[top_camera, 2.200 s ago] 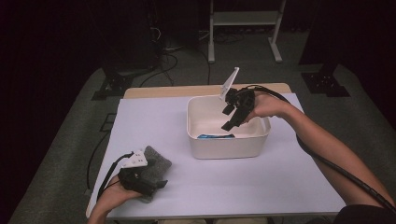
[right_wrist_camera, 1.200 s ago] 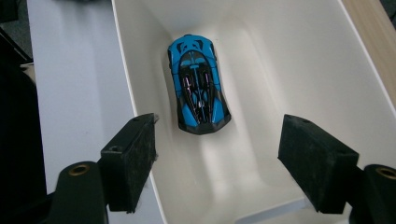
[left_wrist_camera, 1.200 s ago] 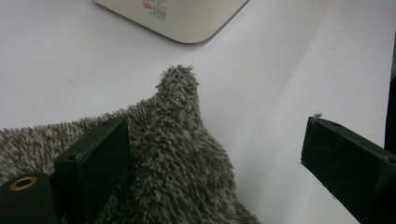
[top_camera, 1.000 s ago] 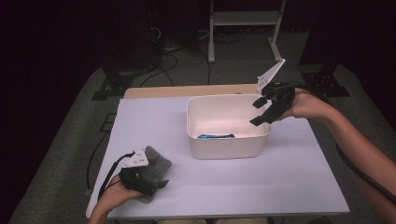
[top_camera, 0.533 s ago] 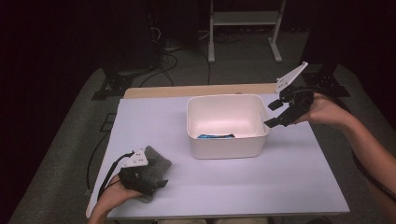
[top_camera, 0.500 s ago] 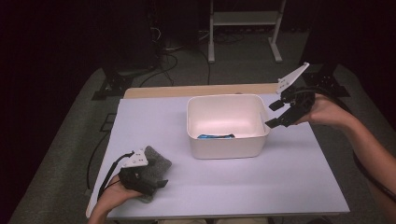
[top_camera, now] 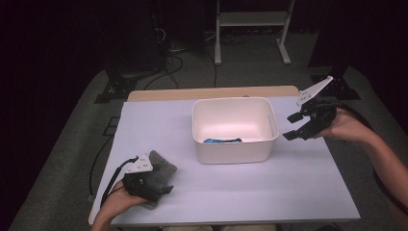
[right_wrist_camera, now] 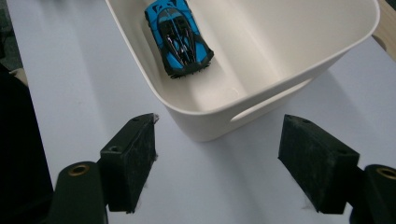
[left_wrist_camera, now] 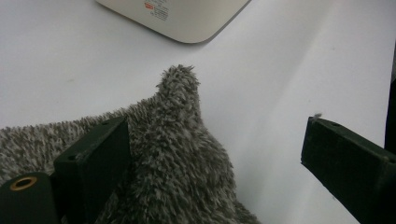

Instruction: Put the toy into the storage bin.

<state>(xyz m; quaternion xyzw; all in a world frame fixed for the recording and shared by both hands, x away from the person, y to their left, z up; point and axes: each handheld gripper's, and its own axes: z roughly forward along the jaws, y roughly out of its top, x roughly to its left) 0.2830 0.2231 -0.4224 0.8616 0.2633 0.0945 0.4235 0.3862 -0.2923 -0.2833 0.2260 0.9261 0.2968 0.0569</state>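
The bench (top_camera: 231, 192) has a smooth, matte white top with a strip of pale wood along its far edge; it stands on grey carpet in a dark room, with cables and a white metal stand (top_camera: 250, 29) behind. At the near left corner, the left hand-held gripper (top_camera: 159, 188) rests over a shaggy grey cloth (top_camera: 161, 166), its jaws released, 1 pad against the pile and the other clear of it. At mid-bench sits a glossy cream plastic tub (top_camera: 235, 153) with rounded corners and a handle slot; a blue-and-black toy car (right_wrist_camera: 180, 39) lies inside. Just right of the tub, the right hand-held gripper (top_camera: 294, 126) hovers released, holding nothing.
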